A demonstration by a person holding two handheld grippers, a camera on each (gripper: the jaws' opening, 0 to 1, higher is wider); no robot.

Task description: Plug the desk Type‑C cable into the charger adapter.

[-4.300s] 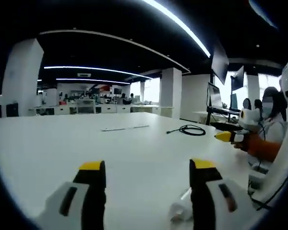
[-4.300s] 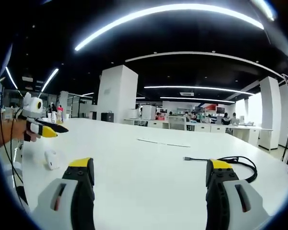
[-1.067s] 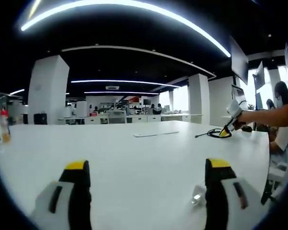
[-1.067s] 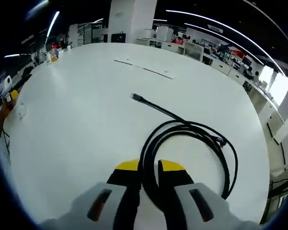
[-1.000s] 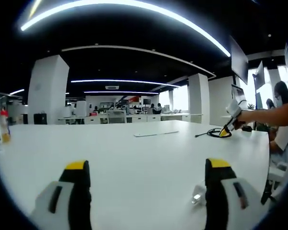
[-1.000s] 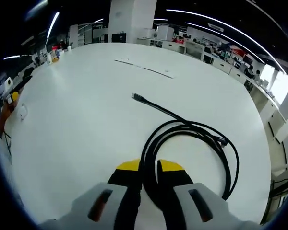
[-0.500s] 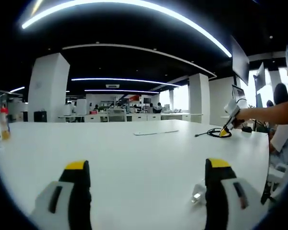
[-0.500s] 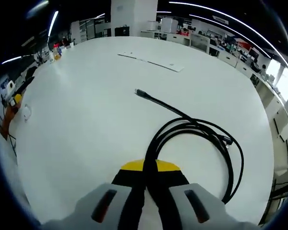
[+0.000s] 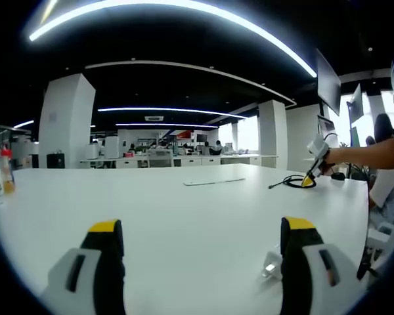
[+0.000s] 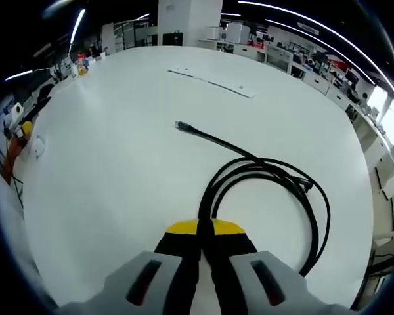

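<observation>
**Right gripper clamped on cable coil, left gripper wide beside adapter**

We see the right gripper point(image 10: 204, 230) closed down on the black Type-C cable point(image 10: 269, 180); the yellow jaw tips pinch two strands of the coil between them. The rest of the coil loops out past the jaws on the white table point(image 10: 118, 164), and one free plug end point(image 10: 179, 125) runs beyond the coil, lying flat on the table, apart from everything else.

Our left gripper point(image 9: 198, 226) sits spread wide, nothing between the jaws, low over the same table point(image 9: 184, 210). The white charger adapter point(image 9: 270, 266) lies on the table just beside the right-hand jaw, touching or nearly so; we cannot tell which.

From the left gripper view, the right gripper point(image 9: 310, 178) shows far across the table from the adapter, tip down on the cable coil point(image 9: 290, 182). In the right gripper view the adapter point(image 10: 40, 146) is a small white block near the table edge, well apart from the coil.

A bottle point(image 9: 2, 172) stands at the table's far left edge.
</observation>
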